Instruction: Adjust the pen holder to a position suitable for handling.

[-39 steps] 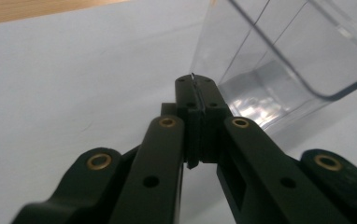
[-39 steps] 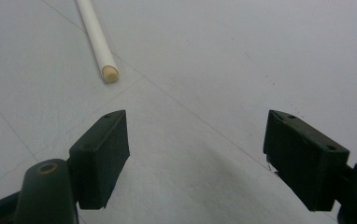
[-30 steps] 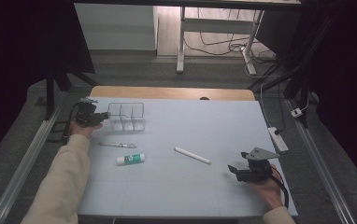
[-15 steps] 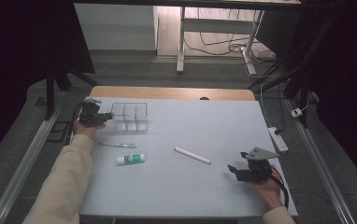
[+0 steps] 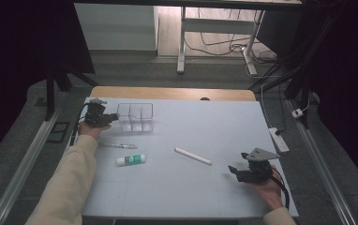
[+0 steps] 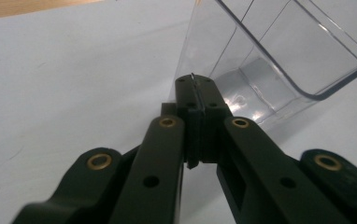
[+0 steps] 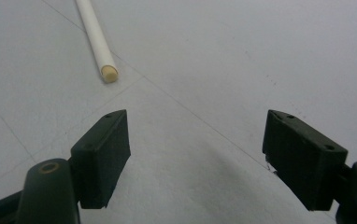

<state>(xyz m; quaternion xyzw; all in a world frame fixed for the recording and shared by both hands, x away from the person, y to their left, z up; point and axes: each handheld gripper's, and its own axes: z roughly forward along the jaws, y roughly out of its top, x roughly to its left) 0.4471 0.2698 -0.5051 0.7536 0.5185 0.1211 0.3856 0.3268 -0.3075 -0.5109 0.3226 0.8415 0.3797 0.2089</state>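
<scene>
The left gripper [image 6: 195, 84] has its jaws pressed together on the near wall of the clear plastic bin [image 5: 136, 117], which sits at the table's [image 5: 214, 187] far left. The bin's long axis runs from 9 to 3 o'clock, extending toward 3 o'clock from the clamped wall. The right gripper [image 7: 197, 156] rests with jaws apart; the white stick [image 7: 95, 35] lies toward its 11 o'clock.

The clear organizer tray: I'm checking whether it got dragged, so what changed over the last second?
The left gripper, shut on the clear organizer tray wall, edged slightly right; tray shift is too small to tell. The right gripper stayed open and still; glue stick, pen and white tube unmoved.
</scene>
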